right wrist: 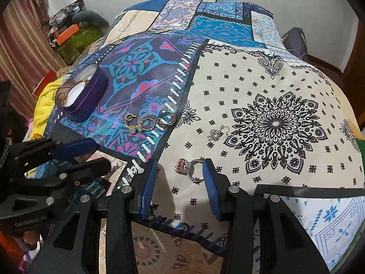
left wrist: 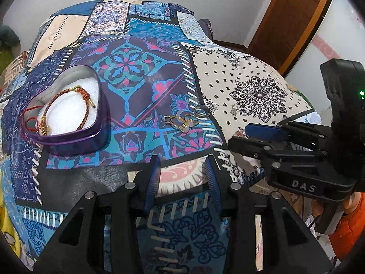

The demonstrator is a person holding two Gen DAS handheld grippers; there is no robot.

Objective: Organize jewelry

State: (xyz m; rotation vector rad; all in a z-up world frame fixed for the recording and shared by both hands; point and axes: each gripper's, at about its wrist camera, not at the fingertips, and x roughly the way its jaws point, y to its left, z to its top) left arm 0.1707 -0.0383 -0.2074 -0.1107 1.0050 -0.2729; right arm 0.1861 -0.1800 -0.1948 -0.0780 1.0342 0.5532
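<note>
Right wrist view: right claw (right wrist: 180,171) is held wide, empty, low over the quilt (right wrist: 262,80); a stone ring (right wrist: 190,167) lies between its fingers, touching the right one. Left claw (left wrist: 181,169) is spread too, empty. Small rings (left wrist: 187,119) are clustered right of the purple box (left wrist: 91,134), which holds bracelets (left wrist: 66,105).

Matt printed cloth bedspread (right wrist: 262,73), glossy purple box (left wrist: 75,134), shiny metal rings (left wrist: 182,121), ribbed blue claw pads (right wrist: 148,187)
</note>
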